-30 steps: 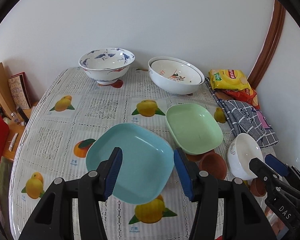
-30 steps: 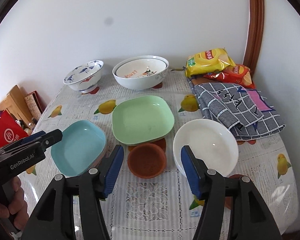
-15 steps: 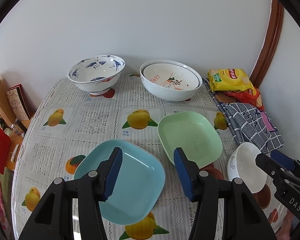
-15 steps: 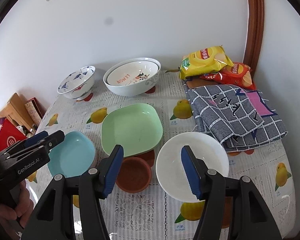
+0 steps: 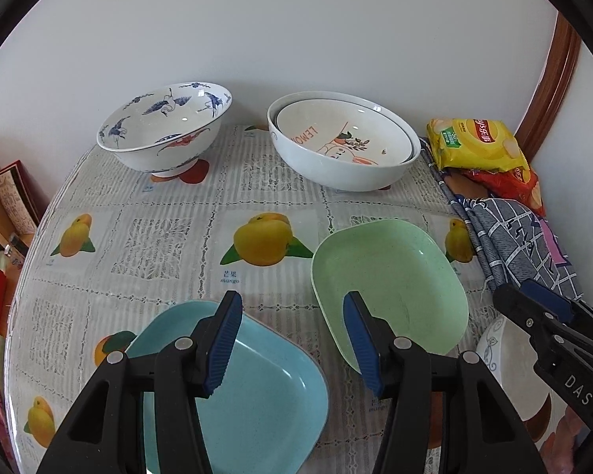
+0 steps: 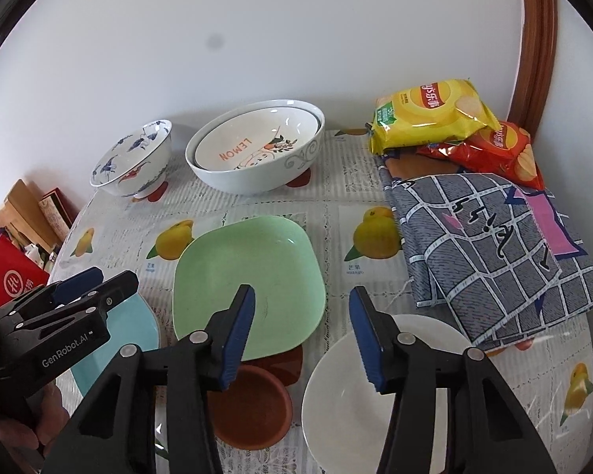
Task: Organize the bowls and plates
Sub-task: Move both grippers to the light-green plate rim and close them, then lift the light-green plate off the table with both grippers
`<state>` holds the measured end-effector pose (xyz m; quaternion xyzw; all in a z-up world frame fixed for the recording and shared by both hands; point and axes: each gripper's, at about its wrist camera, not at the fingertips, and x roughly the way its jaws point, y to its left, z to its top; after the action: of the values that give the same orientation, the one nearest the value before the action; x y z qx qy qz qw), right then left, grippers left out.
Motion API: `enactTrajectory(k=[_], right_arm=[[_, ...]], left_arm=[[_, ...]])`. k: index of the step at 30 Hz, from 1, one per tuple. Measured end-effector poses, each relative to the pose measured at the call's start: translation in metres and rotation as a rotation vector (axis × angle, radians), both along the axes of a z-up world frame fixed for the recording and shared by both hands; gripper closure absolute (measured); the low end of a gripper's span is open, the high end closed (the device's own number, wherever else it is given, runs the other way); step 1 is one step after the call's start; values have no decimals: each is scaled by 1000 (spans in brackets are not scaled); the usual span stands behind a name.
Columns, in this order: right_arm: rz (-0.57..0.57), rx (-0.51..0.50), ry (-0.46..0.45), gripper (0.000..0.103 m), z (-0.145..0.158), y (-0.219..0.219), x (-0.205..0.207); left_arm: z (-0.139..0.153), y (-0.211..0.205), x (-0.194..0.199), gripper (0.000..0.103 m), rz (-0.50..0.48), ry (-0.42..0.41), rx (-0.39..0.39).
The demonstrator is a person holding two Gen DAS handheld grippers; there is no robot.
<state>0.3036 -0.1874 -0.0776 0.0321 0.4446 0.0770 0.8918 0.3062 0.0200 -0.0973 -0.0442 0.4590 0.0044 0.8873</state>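
My left gripper [image 5: 292, 335] hangs open above the far right edge of the light blue square plate [image 5: 257, 395], gripping nothing. The green square plate [image 5: 391, 288] lies just to its right. My right gripper [image 6: 302, 331] is open with its jaws closing and nothing pressed between them. It hovers over the gap between the green plate [image 6: 249, 284] and the white bowl [image 6: 336, 395]. A small brown dish [image 6: 253, 403] sits below its left finger. At the back stand a blue crane-pattern bowl [image 5: 166, 134] and two nested "LEMON" bowls [image 5: 344, 146].
Yellow and red chip bags [image 6: 431, 114] and a folded grey checked cloth [image 6: 494, 245] fill the right side of the table. The wall runs close behind the back bowls. Books and a red bag [image 6: 12, 280] sit beyond the table's left edge.
Both grippers have moved forward over the table, so the back bowls look larger and the plates lie lower in view. The right gripper's jaws have narrowed.
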Motion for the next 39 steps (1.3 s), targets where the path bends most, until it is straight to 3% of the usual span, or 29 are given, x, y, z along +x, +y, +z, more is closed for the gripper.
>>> enactTrajectory(k=[9,18,26,31,39], right_arm=[[19,-47,52,70,-24,14,34],[6,-50,108,74,-43,20,52],[-6,-86,126,78,-49,24,61],[-25,-102,129,87,-49,22,64],[-29,-102,168,87,-57,15,70]], left_arm=[[-21,-3,25,53,-7,30,-17],[-43,-12,47,56,-37,69,-32],[-60,-14,58,68,-42,121,-72],[-66,-18,61,77,-44,140,-68],[-69,-21,64,82,-41,140,-60]])
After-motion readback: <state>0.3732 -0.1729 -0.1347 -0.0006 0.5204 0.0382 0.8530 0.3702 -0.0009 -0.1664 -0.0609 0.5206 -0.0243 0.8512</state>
